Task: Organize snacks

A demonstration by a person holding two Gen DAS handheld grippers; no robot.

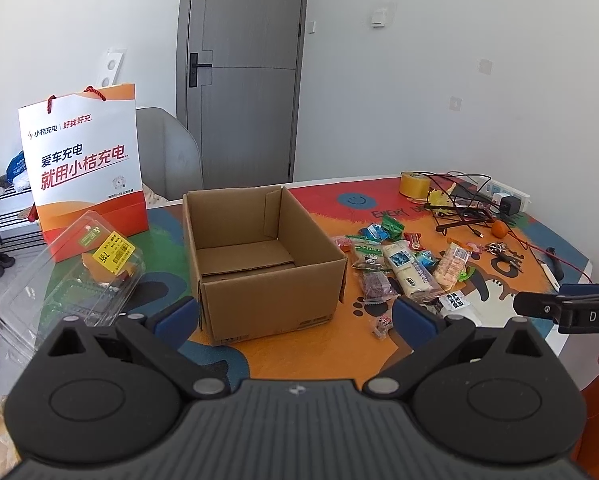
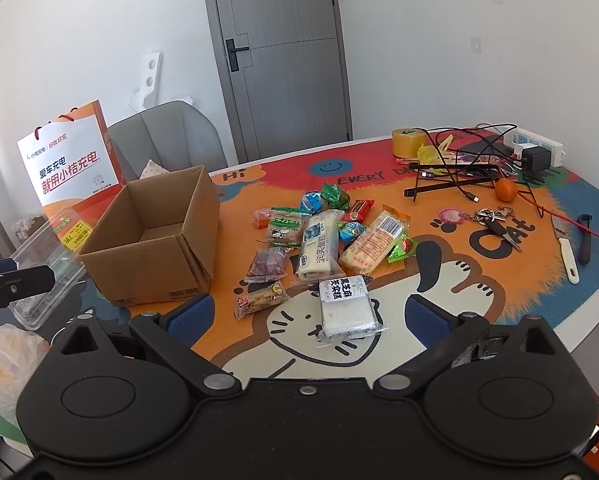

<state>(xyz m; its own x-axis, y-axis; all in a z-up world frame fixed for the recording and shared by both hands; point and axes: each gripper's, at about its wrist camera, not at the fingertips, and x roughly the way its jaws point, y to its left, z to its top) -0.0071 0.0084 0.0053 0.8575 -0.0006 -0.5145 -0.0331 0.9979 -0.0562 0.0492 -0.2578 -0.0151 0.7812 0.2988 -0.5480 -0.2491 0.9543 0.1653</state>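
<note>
Left hand-held gripper [image 1: 295,316] hovering low over worktop [image 2: 499,288], jaws wide apart, nothing between them, aimed at cardboard box [image 1: 259,264]. Right hand-held gripper [image 2: 309,316] also spread apart and empty, hanging above near edge of the cartoon-cat mat.

Cardboard box open, flaps up, nothing visible inside, sitting on left part of worktop. Snack pile [image 2: 323,236] loose on mat just right of box: long white cake packet [image 2: 317,246], orange-toned cracker packet [image 2: 373,244], dark purple packet [image 2: 265,264], small biscuit packet [image 2: 259,300], green and blue wrapped candies around them. White sesame cake packet [image 2: 345,308] nearest right gripper, slightly apart from pile.

Clear plastic clamshell [image 1: 79,276] with yellow sticker left of box. Orange-white paper bag [image 1: 83,168] upright behind it. Far right of worktop: tape roll [image 2: 409,142], power strip [image 2: 537,144] with tangled cables, orange fruit [image 2: 505,191], keys [image 2: 495,220], white-handled knife [image 2: 565,248].
</note>
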